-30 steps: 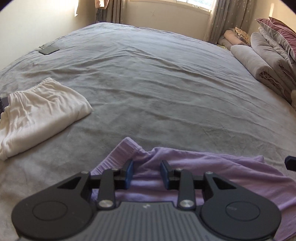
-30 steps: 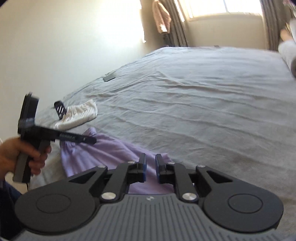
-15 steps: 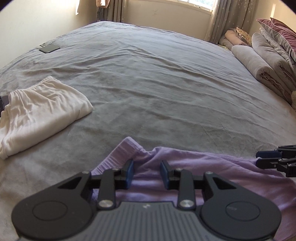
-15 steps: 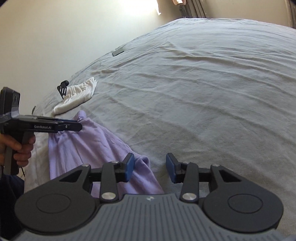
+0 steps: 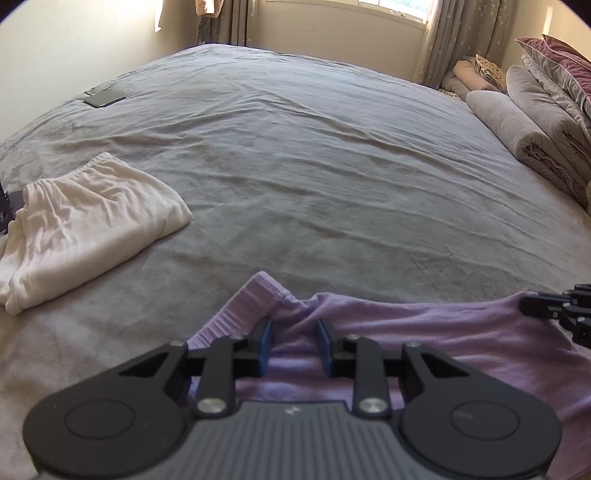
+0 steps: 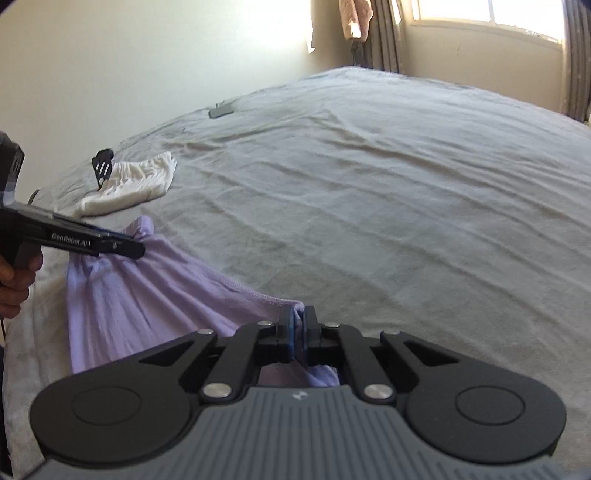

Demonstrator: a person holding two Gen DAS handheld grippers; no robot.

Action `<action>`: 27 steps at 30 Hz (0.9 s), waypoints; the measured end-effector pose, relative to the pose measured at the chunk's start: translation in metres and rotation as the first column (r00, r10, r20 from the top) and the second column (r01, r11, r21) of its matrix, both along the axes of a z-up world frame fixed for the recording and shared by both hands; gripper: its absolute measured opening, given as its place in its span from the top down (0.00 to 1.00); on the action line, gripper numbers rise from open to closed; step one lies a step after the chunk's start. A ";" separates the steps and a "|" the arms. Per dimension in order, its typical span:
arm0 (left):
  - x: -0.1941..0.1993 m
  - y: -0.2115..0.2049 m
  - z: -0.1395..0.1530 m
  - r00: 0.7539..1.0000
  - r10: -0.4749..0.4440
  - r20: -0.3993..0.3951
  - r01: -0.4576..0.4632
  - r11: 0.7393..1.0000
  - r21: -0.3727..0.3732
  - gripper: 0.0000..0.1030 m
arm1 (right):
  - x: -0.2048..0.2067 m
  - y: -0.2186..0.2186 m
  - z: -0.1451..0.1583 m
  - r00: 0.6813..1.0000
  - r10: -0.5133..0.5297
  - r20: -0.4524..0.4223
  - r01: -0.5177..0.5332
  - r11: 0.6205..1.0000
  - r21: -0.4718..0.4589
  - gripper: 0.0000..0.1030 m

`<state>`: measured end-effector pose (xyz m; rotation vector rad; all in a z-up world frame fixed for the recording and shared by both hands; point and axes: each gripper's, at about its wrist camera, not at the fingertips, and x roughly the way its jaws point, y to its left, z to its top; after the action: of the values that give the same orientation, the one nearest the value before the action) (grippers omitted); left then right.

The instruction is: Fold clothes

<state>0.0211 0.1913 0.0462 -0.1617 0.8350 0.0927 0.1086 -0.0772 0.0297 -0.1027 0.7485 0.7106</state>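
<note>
Right wrist view: right gripper (image 6: 299, 328) pinched tight on purple garment (image 6: 147, 291) corner at near bed (image 6: 406, 184) edge. Left gripper (image 5: 293, 341) jaws apart, straddling ribbed hem. Folded white garment (image 5: 88, 225) lies left; wide grey expanse beyond unobstructed.

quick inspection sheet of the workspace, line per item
surface: grey bedspread, lightly wrinkled
job's things: purple garment spread along the near edge; white garment folded to the left
clutter: flat dark device near the far left edge; small black slotted object by the white garment
grippers: right tool shut on a corner of the purple garment; left tool open over its ribbed edge
cables: nothing seen
surroundings: rolled blankets and pillows on the right, window with curtains behind
</note>
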 end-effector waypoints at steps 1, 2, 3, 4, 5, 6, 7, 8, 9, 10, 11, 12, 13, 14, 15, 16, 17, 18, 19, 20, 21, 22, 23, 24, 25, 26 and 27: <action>0.000 0.001 0.000 1.000 0.004 0.001 -0.004 1.000 -0.001 0.74 | 0.001 0.001 0.000 1.000 -0.013 0.012 0.013 1.000 -0.005 0.95; -0.001 0.002 0.001 1.000 0.008 0.002 -0.008 1.000 -0.003 0.74 | 0.001 0.002 0.001 0.999 -0.027 0.025 0.027 1.000 -0.010 0.95; -0.001 0.003 0.001 1.000 0.012 0.004 -0.012 1.000 -0.004 0.74 | 0.002 0.003 0.001 0.999 -0.040 0.037 0.041 0.999 -0.015 0.95; -0.001 0.003 0.001 1.000 0.018 0.006 -0.018 1.000 -0.001 0.74 | 0.002 0.003 0.001 0.997 -0.053 0.050 0.054 0.998 -0.019 0.95; -0.001 0.003 0.001 1.000 0.021 0.008 -0.021 1.000 0.005 0.74 | 0.003 0.004 0.002 0.996 -0.066 0.062 0.068 0.997 -0.023 0.95; -0.001 0.004 0.002 1.000 0.022 0.010 -0.022 1.000 0.010 0.74 | 0.003 0.005 0.002 0.994 -0.079 0.075 0.082 0.996 -0.028 0.95; -0.002 0.004 0.002 1.000 0.024 0.011 -0.024 1.000 0.012 0.74 | 0.004 0.006 0.002 0.992 -0.092 0.087 0.095 0.995 -0.032 0.95; -0.002 0.005 0.001 1.000 0.026 0.011 -0.027 1.000 0.012 0.74 | 0.004 0.007 0.003 0.989 -0.105 0.100 0.109 0.993 -0.035 0.96; -0.002 0.006 0.001 1.000 0.029 0.011 -0.029 1.000 0.008 0.74 | 0.005 0.008 0.003 0.987 -0.118 0.113 0.123 0.992 -0.039 0.95; -0.002 0.007 0.001 0.999 0.032 0.011 -0.032 0.999 0.005 0.74 | 0.005 0.009 0.003 0.983 -0.131 0.125 0.137 0.990 -0.042 0.95; -0.002 0.009 0.002 0.999 0.039 0.012 -0.039 0.999 0.001 0.74 | 0.005 0.009 0.003 0.981 -0.141 0.134 0.148 0.988 -0.048 0.95; -0.002 0.010 0.002 0.999 0.048 0.014 -0.048 0.999 -0.002 0.75 | 0.005 0.009 0.001 0.979 -0.148 0.136 0.157 0.986 -0.057 0.96; -0.002 0.012 0.003 0.998 0.058 0.016 -0.057 0.998 -0.005 0.76 | 0.005 0.010 -0.001 0.978 -0.156 0.139 0.166 0.984 -0.066 0.96; -0.003 0.014 0.003 0.998 0.068 0.018 -0.067 0.998 -0.010 0.77 | 0.004 0.010 -0.003 0.976 -0.163 0.142 0.175 0.982 -0.075 0.96; -0.003 0.015 0.004 0.997 0.078 0.021 -0.078 0.997 -0.015 0.77 | 0.004 0.010 -0.005 0.975 -0.170 0.145 0.184 0.979 -0.084 0.96; -0.004 0.017 0.004 0.996 0.085 0.022 -0.084 0.996 -0.021 0.77 | 0.002 0.011 -0.005 0.972 -0.176 0.156 0.192 0.977 -0.089 0.96; -0.004 0.018 0.004 0.996 0.089 0.022 -0.089 0.996 -0.027 0.77 | -0.001 0.012 -0.002 0.968 -0.179 0.177 0.196 0.977 -0.084 0.96; -0.005 0.019 0.004 0.995 0.096 0.024 -0.095 0.995 -0.032 0.77 | -0.004 0.013 0.001 0.963 -0.182 0.197 0.200 0.977 -0.075 0.96; -0.006 0.020 0.004 0.994 0.108 0.030 -0.106 0.993 -0.047 0.77 | -0.006 0.014 0.005 0.958 -0.188 0.215 0.206 0.976 -0.064 0.96; -0.007 0.021 0.004 0.993 0.116 0.036 -0.114 0.991 -0.063 0.77 | -0.008 0.015 0.008 0.954 -0.194 0.230 0.213 0.975 -0.062 0.96; -0.007 0.022 0.005 0.992 0.123 0.041 -0.119 0.990 -0.076 0.77 | -0.009 0.016 0.009 0.949 -0.200 0.242 0.223 0.972 -0.070 0.96; -0.008 0.021 0.005 0.991 0.123 0.042 -0.120 0.990 -0.077 0.77 | -0.008 0.018 0.008 0.947 -0.203 0.248 0.231 0.969 -0.086 0.96; -0.007 0.020 0.004 0.992 0.123 0.041 -0.120 0.990 -0.070 0.77 | -0.006 0.020 0.003 0.949 -0.204 0.242 0.236 0.966 -0.110 0.96; -0.006 0.018 0.003 0.992 0.122 0.039 -0.119 0.991 -0.063 0.77 | -0.003 0.021 -0.002 0.951 -0.208 0.228 0.241 0.962 -0.130 0.96; -0.006 0.017 0.002 0.992 0.120 0.036 -0.118 0.991 -0.056 0.77 | -0.001 0.022 -0.009 0.953 -0.214 0.215 0.248 0.958 -0.145 0.96; -0.006 0.016 0.002 0.992 0.118 0.034 -0.116 0.992 -0.049 0.77 | -0.001 0.024 -0.013 0.952 -0.218 0.214 0.253 0.955 -0.153 0.96; -0.005 0.014 0.002 0.993 0.115 0.032 -0.114 0.993 -0.042 0.77 | -0.003 0.027 -0.014 0.950 -0.217 0.224 0.255 0.954 -0.160 0.96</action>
<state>0.0158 0.2057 0.0480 -0.2480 0.7933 0.1809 0.1057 -0.0507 0.0160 -0.2490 0.6160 0.3916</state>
